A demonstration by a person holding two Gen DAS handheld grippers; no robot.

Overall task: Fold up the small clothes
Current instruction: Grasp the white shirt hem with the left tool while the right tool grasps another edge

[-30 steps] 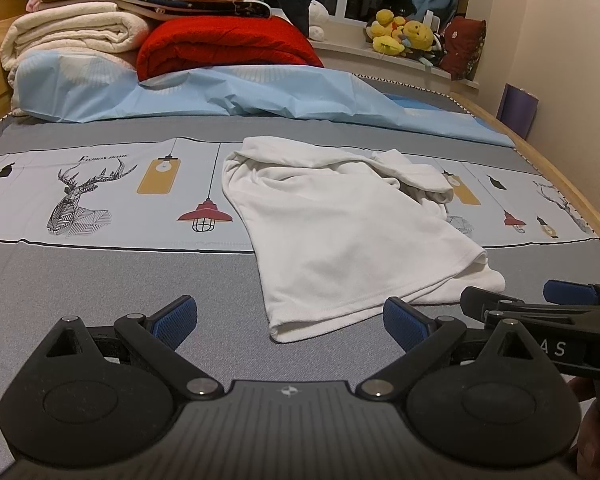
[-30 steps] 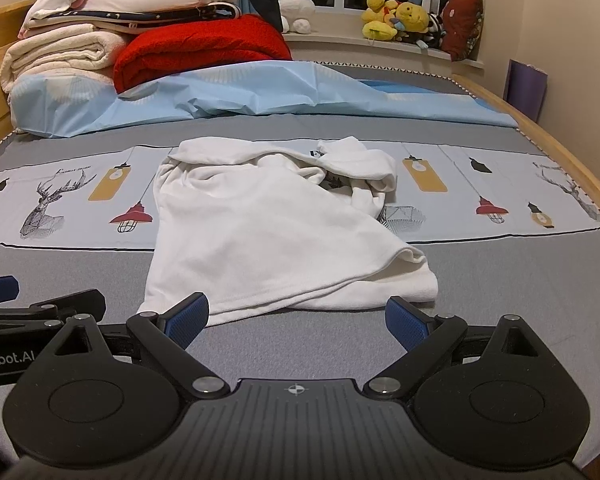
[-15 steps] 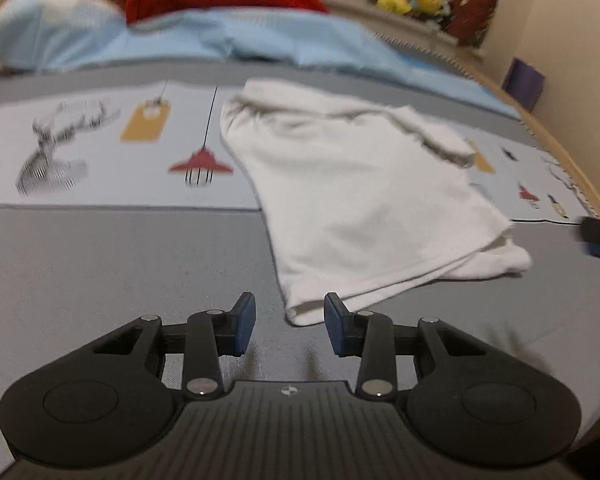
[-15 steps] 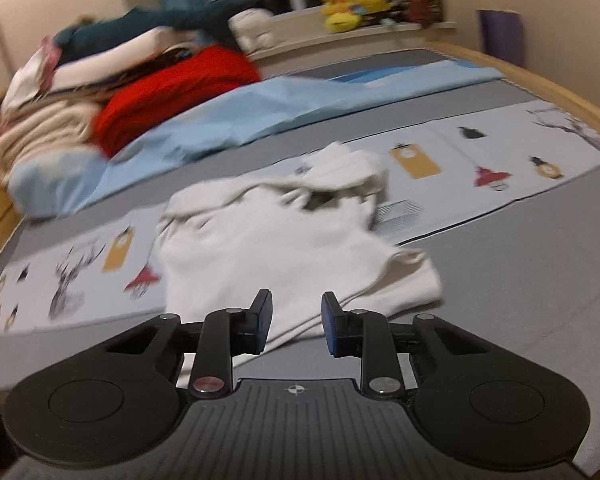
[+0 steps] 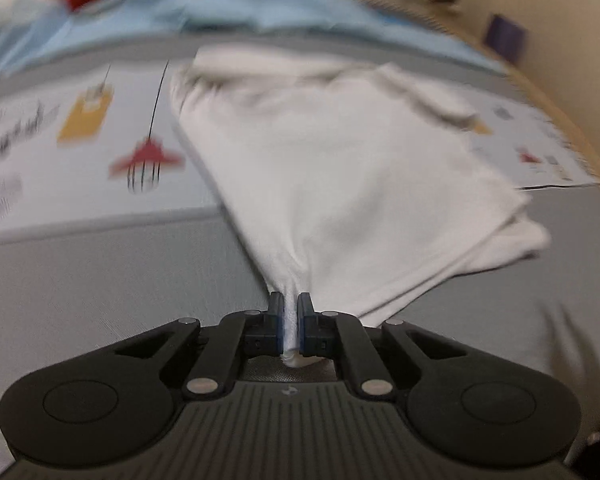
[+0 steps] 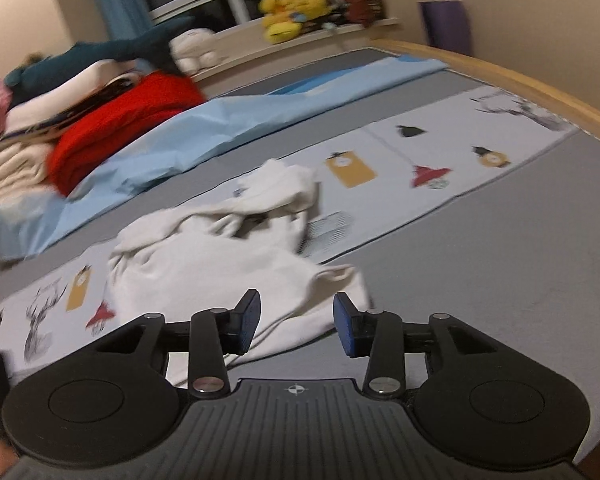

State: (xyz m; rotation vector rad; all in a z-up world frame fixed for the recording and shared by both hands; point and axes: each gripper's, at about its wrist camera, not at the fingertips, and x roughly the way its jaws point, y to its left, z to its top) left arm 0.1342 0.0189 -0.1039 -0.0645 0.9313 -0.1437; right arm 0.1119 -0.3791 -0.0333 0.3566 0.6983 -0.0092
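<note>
A small white garment (image 5: pixel 340 168) lies rumpled on the grey printed bed sheet (image 5: pixel 80 280). My left gripper (image 5: pixel 289 306) is shut on its near hem corner, and the cloth bunches between the blue pads. In the right wrist view the same white garment (image 6: pixel 220 256) lies ahead with its collar end crumpled. My right gripper (image 6: pixel 296 312) hovers over the garment's near right corner; its jaws are opening and the pads do not press on the cloth.
Folded blankets, a red one (image 6: pixel 116 136) among them, and a light blue sheet (image 6: pixel 220 128) are piled at the head of the bed. Plush toys (image 6: pixel 292 16) sit on the sill. A wooden bed edge (image 6: pixel 500 76) runs along the right.
My left gripper moved down to the garment's hem and shut on it. My right gripper rolled and swung toward the near right corner, first narrowing, then widening its jaws a little.
</note>
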